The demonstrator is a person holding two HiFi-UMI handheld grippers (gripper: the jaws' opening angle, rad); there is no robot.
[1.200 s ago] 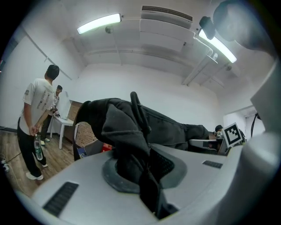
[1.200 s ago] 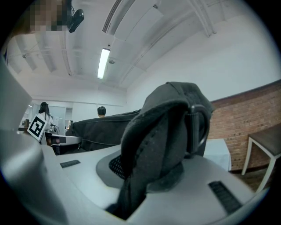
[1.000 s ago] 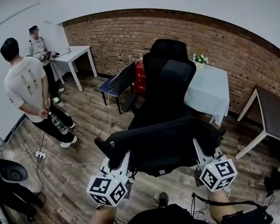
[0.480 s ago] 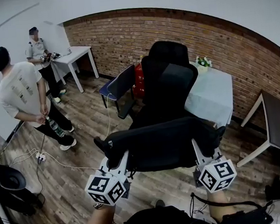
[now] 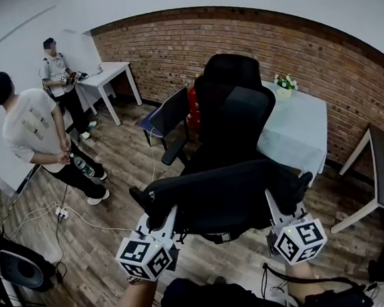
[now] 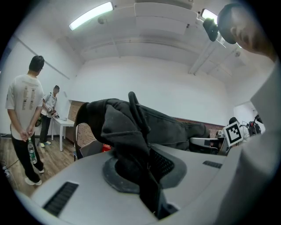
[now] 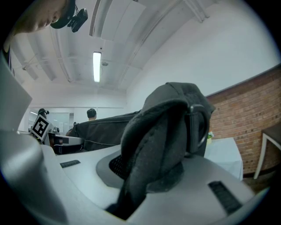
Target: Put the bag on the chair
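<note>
the head view alone shows the whole span: the left gripper (image 5: 156, 219) and the right gripper (image 5: 279, 207) each take one end of the bag (image 5: 222, 197), which hangs level between them, clear of the wooden floor (image 5: 115, 189). the left gripper view gives what the head view cannot: its jaws stand almost together, pinching a fold of the bag's black fabric, with a thin strap (image 6: 133, 107) rising just past them. the right gripper view shows its jaws likewise nipped onto a padded end, a dark ring (image 7: 196, 128) beside the fold.

the bag is long, black and soft, wrinkled along its length.

the chair (image 5: 232, 112), a black high-backed office one, stands just beyond the jaws. its seat is hidden behind the bag. further beyond are a dark blue chair (image 5: 168, 115) and a red thing (image 5: 192, 106). to the right of the right jaws is a cloth-covered worktop (image 5: 297, 130) bearing flowers (image 5: 284, 83). well off to the left of the left jaws a person in a pale t-shirt (image 5: 33, 126) stands, and a second person (image 5: 57, 67) is by a white worktop (image 5: 108, 75). a white cable (image 5: 84, 219) trails over the floor.
</note>
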